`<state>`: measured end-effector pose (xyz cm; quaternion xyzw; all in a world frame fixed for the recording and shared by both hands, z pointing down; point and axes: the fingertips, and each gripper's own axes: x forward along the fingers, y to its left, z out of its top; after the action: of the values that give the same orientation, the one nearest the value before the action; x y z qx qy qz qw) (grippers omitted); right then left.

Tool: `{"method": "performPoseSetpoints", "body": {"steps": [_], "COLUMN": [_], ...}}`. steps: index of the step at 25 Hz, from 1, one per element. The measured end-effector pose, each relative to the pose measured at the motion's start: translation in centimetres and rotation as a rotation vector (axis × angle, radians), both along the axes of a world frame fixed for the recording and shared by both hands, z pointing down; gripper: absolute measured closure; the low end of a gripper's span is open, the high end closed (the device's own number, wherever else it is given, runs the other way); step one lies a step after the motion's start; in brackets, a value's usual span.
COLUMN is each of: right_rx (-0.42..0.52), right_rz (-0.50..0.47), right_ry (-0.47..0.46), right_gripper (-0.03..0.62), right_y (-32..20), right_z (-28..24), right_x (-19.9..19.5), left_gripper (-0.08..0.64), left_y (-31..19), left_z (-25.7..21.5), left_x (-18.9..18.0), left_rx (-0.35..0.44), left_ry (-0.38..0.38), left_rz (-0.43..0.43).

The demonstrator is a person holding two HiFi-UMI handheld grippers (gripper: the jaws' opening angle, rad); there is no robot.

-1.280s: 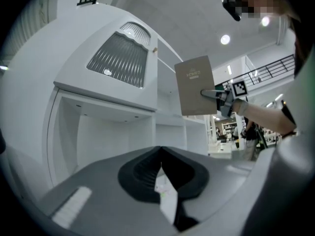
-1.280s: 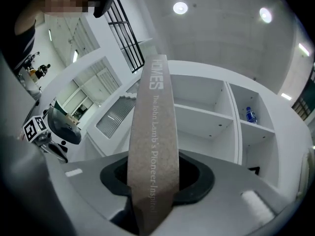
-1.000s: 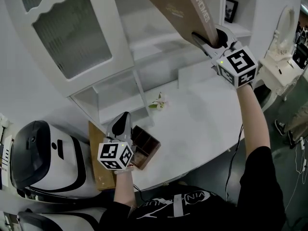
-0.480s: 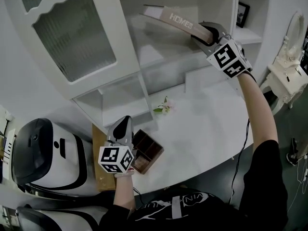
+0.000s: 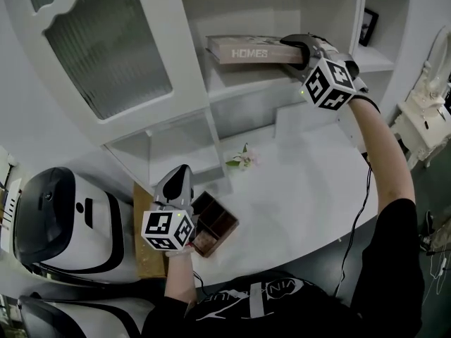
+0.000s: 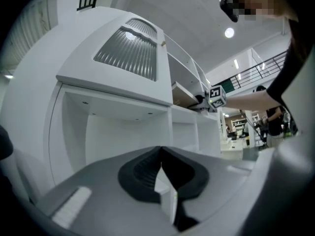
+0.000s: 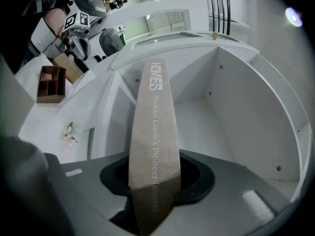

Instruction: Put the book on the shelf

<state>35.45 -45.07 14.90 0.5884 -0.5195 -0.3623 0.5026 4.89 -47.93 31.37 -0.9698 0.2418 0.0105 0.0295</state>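
**Bits and pieces around the white table**

A small flower sprig lies on the white table. A brown divided box sits near the front edge, against a flat brown board. A white-and-black machine stands left of it. A dark framed picture stands upright at far right.

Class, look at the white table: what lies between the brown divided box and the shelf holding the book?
A small flower sprig lies there, on otherwise bare tabletop; the head view shows it.

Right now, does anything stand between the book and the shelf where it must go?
Nothing visible does. The right gripper holds the book flat at the shelf board, and the compartment behind it looks bare.
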Motion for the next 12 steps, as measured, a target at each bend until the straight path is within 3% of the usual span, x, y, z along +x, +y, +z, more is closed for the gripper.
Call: {"method": "performPoseSetpoints", "body": {"steps": [12], "right_rx": [-0.108], "right_rz": [0.011], "right_ry": [0.098], "right_gripper": [0.414], "right_y": [-2.7], "right_z": [0.9], "right_x": [2.1], "left_gripper": [0.560], "left_y": [-1.5], "left_z": [-1.0], "left_x": [-0.3], "left_rx": [0.000], "left_ry": [0.024], "left_rz": [-0.061]}}
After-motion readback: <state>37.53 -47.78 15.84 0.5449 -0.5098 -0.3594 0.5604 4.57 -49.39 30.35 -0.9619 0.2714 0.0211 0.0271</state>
